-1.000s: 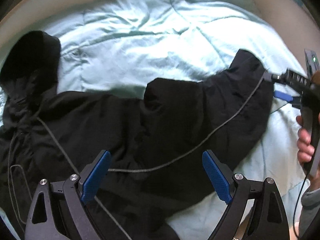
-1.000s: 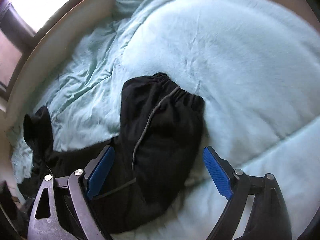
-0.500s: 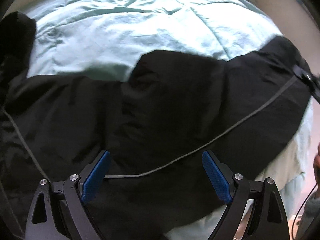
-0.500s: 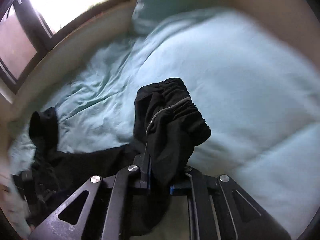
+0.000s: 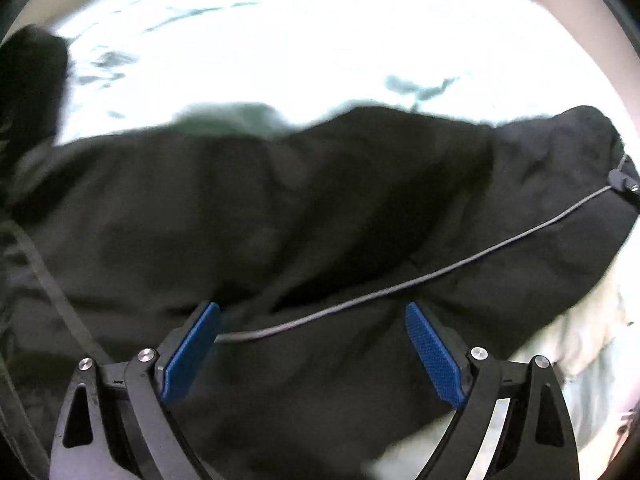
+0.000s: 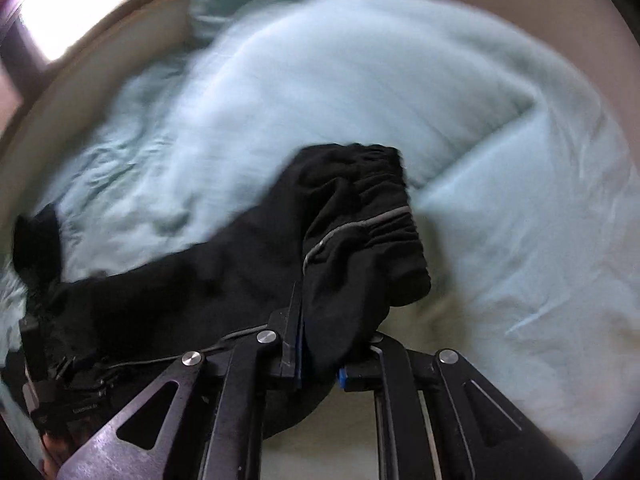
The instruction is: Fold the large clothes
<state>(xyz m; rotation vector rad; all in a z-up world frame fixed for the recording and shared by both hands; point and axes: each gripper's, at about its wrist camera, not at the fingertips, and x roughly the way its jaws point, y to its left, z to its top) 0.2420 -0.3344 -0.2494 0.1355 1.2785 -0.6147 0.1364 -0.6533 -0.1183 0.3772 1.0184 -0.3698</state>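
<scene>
The black garment [image 5: 320, 208] lies spread over the pale blue bedding [image 6: 360, 92]. Its gathered cuff end is bunched between the right gripper [image 6: 320, 364]'s jaws, which have clamped onto it. The left gripper [image 5: 312, 356] hangs over its middle, jaws wide apart, holding nothing.

A bed covered with a pale mint-green quilt [image 6: 360, 92] is seen filling most of both views. The quilt is creased and rumpled toward the left of the right wrist view, and smoother on the right, where a long fold is formed. In the left wrist view the quilt [image 5: 320, 40] is washed out to near white by strong light. A beige bed frame [image 6: 92, 72] is seen curving along the far edge of the bed. Behind it, a bright window [image 6: 80, 4] with a dark frame is shown at the upper left, and daylight is let in through it.
</scene>
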